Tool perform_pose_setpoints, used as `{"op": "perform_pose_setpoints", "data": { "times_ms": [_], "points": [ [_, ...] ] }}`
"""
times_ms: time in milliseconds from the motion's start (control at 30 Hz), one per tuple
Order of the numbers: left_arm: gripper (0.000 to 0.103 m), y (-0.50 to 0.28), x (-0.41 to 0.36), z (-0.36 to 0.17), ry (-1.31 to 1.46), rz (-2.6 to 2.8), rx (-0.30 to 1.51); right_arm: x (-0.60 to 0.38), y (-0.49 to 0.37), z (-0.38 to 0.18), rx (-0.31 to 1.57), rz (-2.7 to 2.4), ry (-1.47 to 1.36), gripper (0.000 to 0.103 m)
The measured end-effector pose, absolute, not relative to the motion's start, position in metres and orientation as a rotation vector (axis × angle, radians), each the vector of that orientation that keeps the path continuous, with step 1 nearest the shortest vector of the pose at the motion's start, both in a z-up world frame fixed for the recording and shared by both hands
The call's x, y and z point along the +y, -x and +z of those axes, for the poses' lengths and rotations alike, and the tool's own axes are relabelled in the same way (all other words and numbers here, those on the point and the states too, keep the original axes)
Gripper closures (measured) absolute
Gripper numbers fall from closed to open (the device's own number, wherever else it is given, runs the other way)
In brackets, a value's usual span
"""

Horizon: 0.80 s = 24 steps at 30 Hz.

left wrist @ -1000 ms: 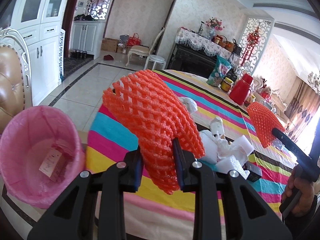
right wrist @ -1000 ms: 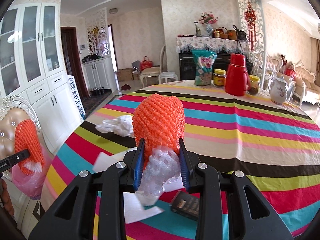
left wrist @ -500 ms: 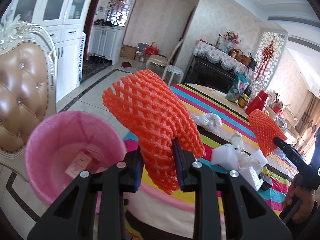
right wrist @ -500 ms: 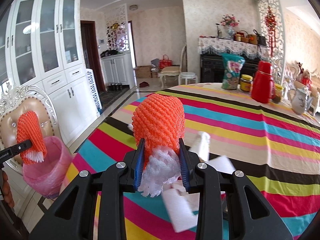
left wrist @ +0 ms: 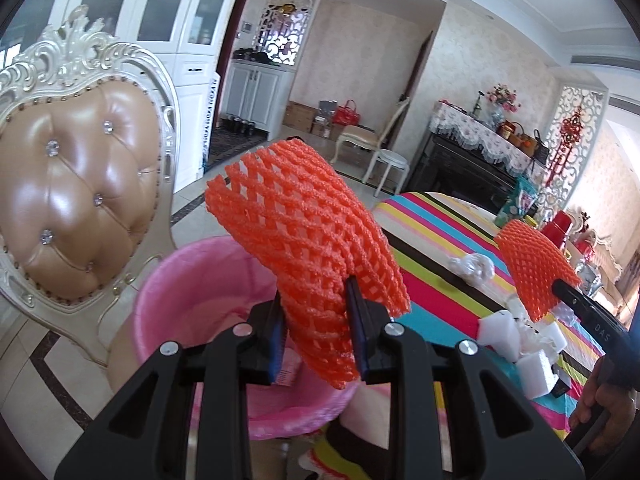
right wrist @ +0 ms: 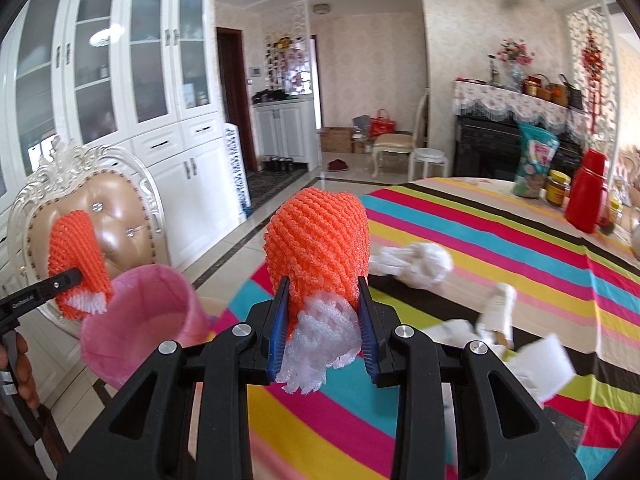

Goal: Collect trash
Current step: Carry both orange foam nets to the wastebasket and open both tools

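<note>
My left claw [left wrist: 316, 326] is squeezed tight on an orange foam net [left wrist: 304, 232]. The net sticks up and bends over above the pink trash bin [left wrist: 192, 280]. The bin has a pink bag in it, and I can see a little paper scrap [left wrist: 289, 368] down inside, under my claw. The bin stands just beside a tan padded chair [left wrist: 76, 196] with a curly white frame.

My right claw [right wrist: 322, 322] is squeezed tight on another orange net [right wrist: 318, 240]. A puff of white foam net [right wrist: 320, 344] pokes out of the bottom of it, between the two blue pads [right wrist: 280, 330]. This claw is over the edge of the counter [right wrist: 460, 248], which has a cloth with bright stripes. From here the pink bin is to the left of the counter, down low, close to its edge. My left claw with its net shows just over the rim of the bin.

More trash lies on the counter, farther from the bin. There is a crumpled white plastic bag [right wrist: 416, 262], then some white foam pieces [right wrist: 536, 364] and a small white bottle [right wrist: 498, 312]. They look a bit blurry.

Way at the far side of the counter, well apart from the bin, stand a red jug [right wrist: 588, 196], a jar with a yellow lid [right wrist: 558, 188] and a snack bag [right wrist: 534, 162].
</note>
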<state>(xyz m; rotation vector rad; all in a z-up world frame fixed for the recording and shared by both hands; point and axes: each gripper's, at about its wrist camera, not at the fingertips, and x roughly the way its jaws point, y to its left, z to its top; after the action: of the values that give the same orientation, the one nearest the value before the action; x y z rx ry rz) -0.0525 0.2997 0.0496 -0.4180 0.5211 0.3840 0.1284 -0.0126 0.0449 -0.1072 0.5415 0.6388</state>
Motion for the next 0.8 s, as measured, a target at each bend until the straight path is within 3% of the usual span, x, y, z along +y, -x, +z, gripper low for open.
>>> {"op": "perform_pose_setpoints", "data": {
  "times_ms": [800],
  "points": [
    [0.076, 0.086, 0.362, 0.038, 0.430, 0.479, 0.542, 0.164, -0.072, 0.017, 0.609, 0.901, 0.242, 0.072]
  ]
}}
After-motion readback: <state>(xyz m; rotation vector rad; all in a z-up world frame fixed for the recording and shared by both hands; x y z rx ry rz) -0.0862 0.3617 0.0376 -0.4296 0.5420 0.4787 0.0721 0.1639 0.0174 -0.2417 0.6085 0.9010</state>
